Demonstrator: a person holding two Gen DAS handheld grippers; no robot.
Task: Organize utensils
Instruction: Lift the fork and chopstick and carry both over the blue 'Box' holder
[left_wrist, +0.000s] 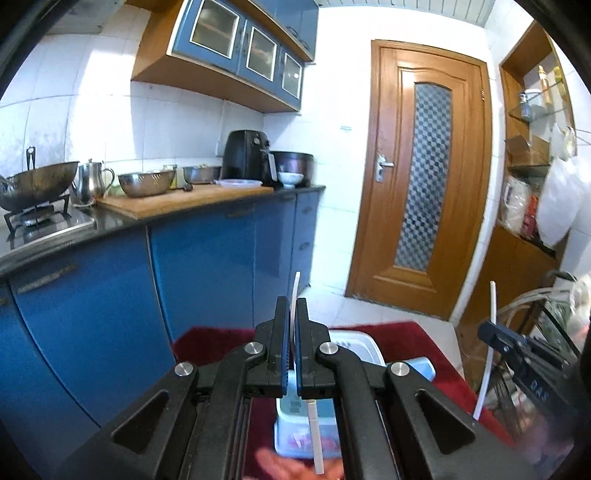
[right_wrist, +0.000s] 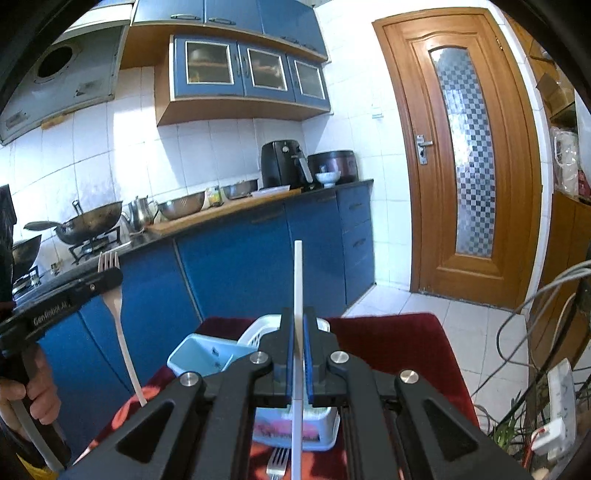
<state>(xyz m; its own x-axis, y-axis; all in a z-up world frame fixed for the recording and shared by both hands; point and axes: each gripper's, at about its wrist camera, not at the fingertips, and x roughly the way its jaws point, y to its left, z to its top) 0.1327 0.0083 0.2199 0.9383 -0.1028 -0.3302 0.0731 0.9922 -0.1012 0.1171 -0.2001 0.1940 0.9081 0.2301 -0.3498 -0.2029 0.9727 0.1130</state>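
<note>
Both grippers loaded, each clamping one white plastic utensil, raised above the bins on the red cloth.

Left gripper (left_wrist: 292, 314) clenched on a white fork (right_wrist: 115, 306): tines up, handle running down and slightly right, long axis near vertical, seen edge-on from its own camera. Right gripper (right_wrist: 297, 325) clamped on a second white utensil (right_wrist: 297, 280), also upright; its type unreadable edge-on. Light blue bin (right_wrist: 201, 356) and white slotted basket (right_wrist: 255, 334) below and just ahead of both grippers, touching or nearly so, on the red cloth (right_wrist: 399, 343). Third fork (right_wrist: 277, 461) lying on the cloth below the right gripper, tines pointing away from the camera. Both bins about equally near either hand; likely next move a straight descent, handle end first. Risk: thin handle pivoting between the pads.
</note>
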